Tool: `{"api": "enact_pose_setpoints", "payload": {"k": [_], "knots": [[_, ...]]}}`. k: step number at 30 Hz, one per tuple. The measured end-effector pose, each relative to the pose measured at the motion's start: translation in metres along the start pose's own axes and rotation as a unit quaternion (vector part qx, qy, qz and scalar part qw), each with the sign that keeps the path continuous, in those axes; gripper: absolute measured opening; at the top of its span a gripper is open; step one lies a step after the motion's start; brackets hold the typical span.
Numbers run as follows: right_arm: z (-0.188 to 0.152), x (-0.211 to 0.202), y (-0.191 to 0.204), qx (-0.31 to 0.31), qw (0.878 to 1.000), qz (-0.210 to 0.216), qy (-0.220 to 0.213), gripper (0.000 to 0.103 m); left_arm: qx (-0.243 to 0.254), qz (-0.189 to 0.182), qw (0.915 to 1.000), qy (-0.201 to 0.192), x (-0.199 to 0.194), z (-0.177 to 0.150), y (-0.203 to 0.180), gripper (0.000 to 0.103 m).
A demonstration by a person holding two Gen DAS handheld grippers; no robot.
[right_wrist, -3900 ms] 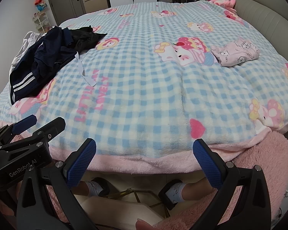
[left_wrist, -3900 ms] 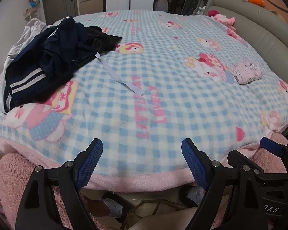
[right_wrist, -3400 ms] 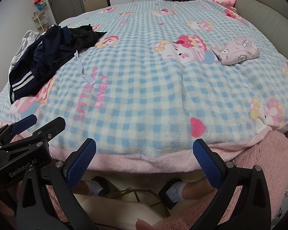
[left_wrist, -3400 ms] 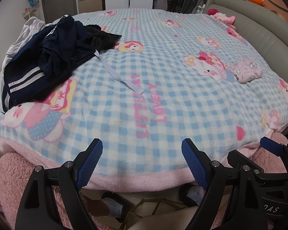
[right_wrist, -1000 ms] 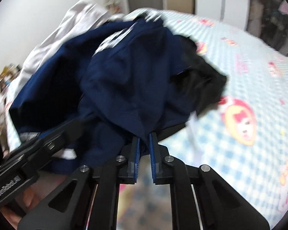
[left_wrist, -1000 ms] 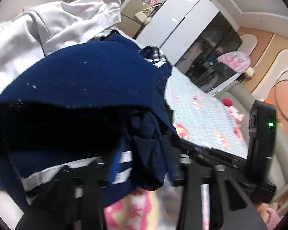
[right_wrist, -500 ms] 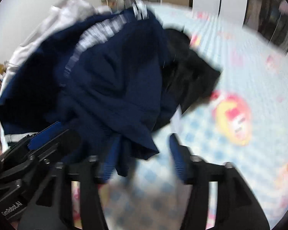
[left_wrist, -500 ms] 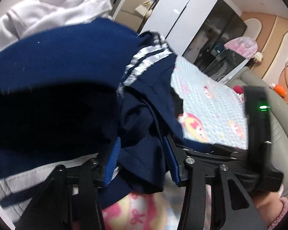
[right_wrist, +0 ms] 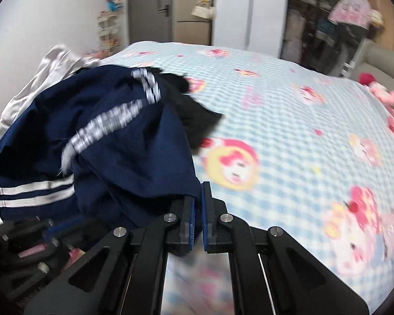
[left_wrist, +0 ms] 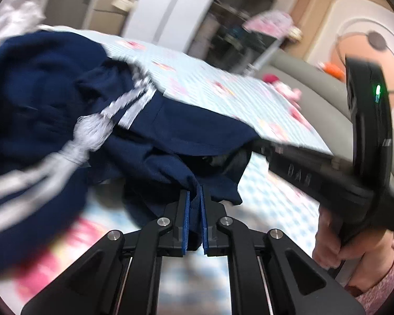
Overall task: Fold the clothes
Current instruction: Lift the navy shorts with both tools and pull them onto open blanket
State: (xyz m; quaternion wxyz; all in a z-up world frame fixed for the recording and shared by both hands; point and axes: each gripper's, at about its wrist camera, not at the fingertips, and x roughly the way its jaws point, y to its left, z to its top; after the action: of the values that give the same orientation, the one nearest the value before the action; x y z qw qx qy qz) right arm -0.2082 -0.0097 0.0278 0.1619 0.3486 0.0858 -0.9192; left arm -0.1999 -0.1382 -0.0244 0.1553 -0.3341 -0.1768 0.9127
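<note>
Both jaws clamped on navy garment (left_wrist: 186, 131).

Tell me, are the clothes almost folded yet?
Not yet. A small pink garment was folded earlier but isn't in view now. Both the left gripper and the right gripper have just closed on the navy top. It's still crumpled, and the black garment and white shirt wait.

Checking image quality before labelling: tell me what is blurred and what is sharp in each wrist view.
Left wrist view: navy garment, its white stripes, the checked blanket and the other gripper's body are smeared; the fingers stay sharp. Right wrist view: stripes and blanket prints blur; gripper linkage crisp. Both show fisheye bending.
</note>
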Motion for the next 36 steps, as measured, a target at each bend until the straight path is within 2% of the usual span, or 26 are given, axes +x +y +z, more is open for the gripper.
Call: {"api": "enact_pose_setpoints", "payload": {"k": [3, 9, 14, 17, 19, 22, 23, 24, 25, 27, 28, 30, 32, 34, 36], "knots": [[-0.011, -0.014, -0.022, 0.024, 0.999, -0.024, -0.002, 0.003, 0.022, -0.043, 0.9985, 0.025, 0.006, -0.014, -0.033, 0.008], [-0.069, -0.063, -0.09, 0.036, 0.996, -0.079, 0.021, 0.003, 0.037, -0.121, 0.9907, 0.051, -0.012, -0.057, -0.08, 0.008], [-0.111, -0.092, -0.146, 0.088, 0.989, -0.11, 0.051, 0.003, 0.038, -0.143, 0.9851, 0.087, -0.009, -0.093, -0.114, 0.008], [-0.143, -0.101, -0.176, 0.146, 0.98, -0.104, 0.081, 0.004, 0.037, -0.146, 0.9818, 0.116, -0.004, -0.114, -0.132, 0.008], [-0.156, -0.102, -0.184, 0.173, 0.978, -0.074, 0.094, 0.005, 0.048, -0.134, 0.9815, 0.129, -0.001, -0.125, -0.14, 0.008], [-0.165, -0.109, -0.182, 0.184, 0.979, -0.033, 0.086, 0.018, 0.047, -0.113, 0.9836, 0.132, -0.004, -0.128, -0.138, 0.014], [-0.162, -0.114, -0.178, 0.174, 0.982, -0.024, 0.071, 0.024, 0.037, -0.108, 0.9855, 0.126, -0.007, -0.126, -0.134, 0.028], [-0.158, -0.119, -0.173, 0.163, 0.985, -0.015, 0.054, 0.025, 0.022, -0.101, 0.988, 0.115, -0.011, -0.125, -0.128, 0.043], [-0.153, -0.124, -0.167, 0.15, 0.988, -0.014, 0.041, 0.027, 0.004, -0.091, 0.9909, 0.098, -0.016, -0.121, -0.12, 0.046], [-0.144, -0.127, -0.156, 0.122, 0.992, -0.009, 0.023, 0.048, -0.04, -0.063, 0.9949, 0.068, -0.021, -0.113, -0.103, 0.046], [-0.141, -0.123, -0.151, 0.108, 0.994, 0.005, 0.023, 0.052, -0.057, -0.051, 0.9953, 0.06, -0.021, -0.11, -0.097, 0.047], [-0.137, -0.103, -0.138, 0.074, 0.996, 0.031, 0.042, 0.058, -0.062, -0.017, 0.9957, 0.066, -0.013, -0.104, -0.094, 0.051], [-0.138, -0.077, -0.124, 0.04, 0.996, 0.04, 0.071, 0.058, -0.057, 0.016, 0.9951, 0.08, 0.0, -0.101, -0.095, 0.053], [-0.14, -0.047, -0.115, 0.01, 0.994, 0.032, 0.107, 0.058, -0.054, 0.045, 0.9925, 0.1, 0.017, -0.104, -0.1, 0.056], [-0.145, -0.026, -0.109, -0.007, 0.991, 0.011, 0.133, 0.057, -0.056, 0.058, 0.9895, 0.12, 0.031, -0.11, -0.106, 0.057]]}}
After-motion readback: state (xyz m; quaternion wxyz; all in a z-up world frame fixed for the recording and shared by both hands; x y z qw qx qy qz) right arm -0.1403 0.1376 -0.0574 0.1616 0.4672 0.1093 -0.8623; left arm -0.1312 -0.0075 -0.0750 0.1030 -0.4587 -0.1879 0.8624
